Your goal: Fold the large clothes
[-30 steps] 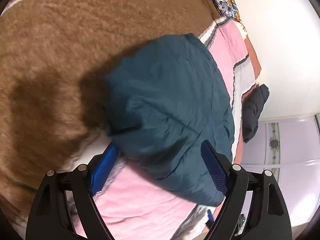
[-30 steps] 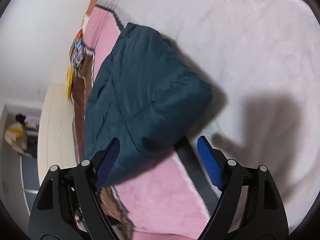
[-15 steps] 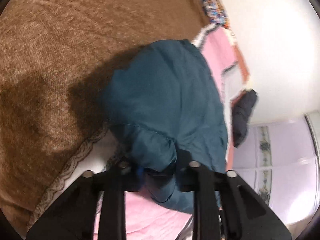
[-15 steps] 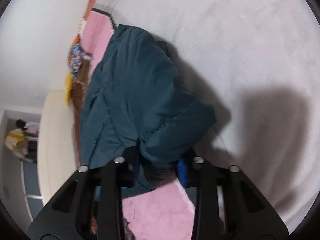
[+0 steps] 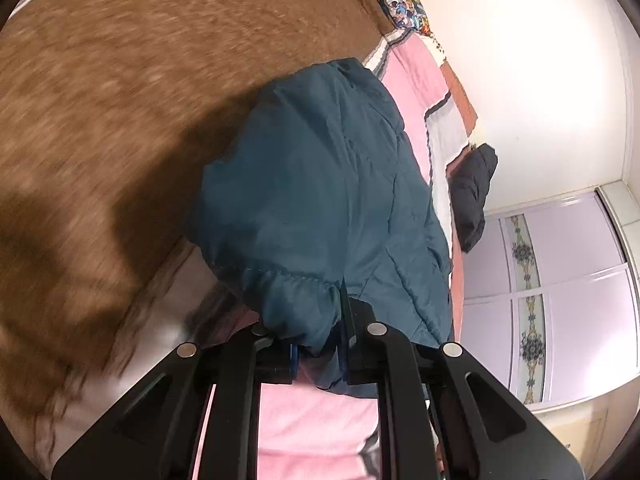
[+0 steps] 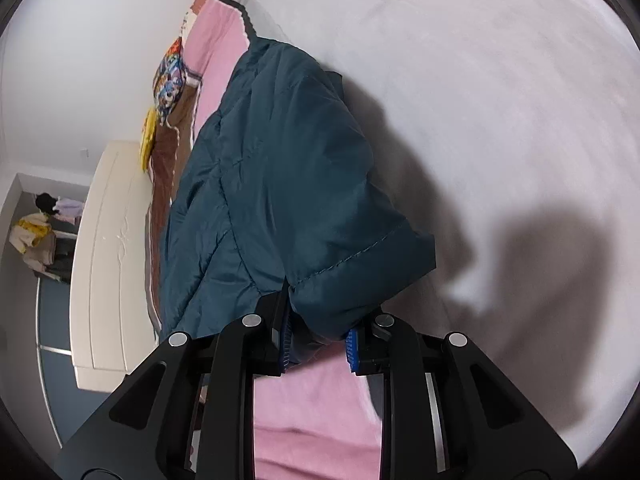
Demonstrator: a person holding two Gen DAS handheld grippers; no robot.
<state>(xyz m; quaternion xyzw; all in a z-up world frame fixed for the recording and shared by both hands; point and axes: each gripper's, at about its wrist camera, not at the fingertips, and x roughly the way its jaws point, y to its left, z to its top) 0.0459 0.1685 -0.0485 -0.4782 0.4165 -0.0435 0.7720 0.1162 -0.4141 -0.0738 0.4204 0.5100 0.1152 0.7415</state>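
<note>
A teal padded jacket (image 5: 320,192) lies folded on a bed. My left gripper (image 5: 318,354) is shut on the near hem of the jacket and lifts that edge off the pink sheet. In the right wrist view the same jacket (image 6: 272,184) stretches away from me, and my right gripper (image 6: 318,344) is shut on its other near corner, with blue pads (image 6: 351,350) pinching bunched fabric. The gripped edge is raised and casts a dark shadow on the bedding.
A brown fuzzy blanket (image 5: 120,100) covers the bed to the left. A pink and white sheet (image 5: 416,80) runs along the wall side. A dark garment (image 5: 474,196) hangs at the bed's end. A white headboard (image 6: 108,260) and a colourful pillow (image 6: 170,80) lie beyond.
Both grippers were open around the jacket's near edge a second ago. They have closed on it and raised the edge; the jacket now hangs bunched from the jaws.
</note>
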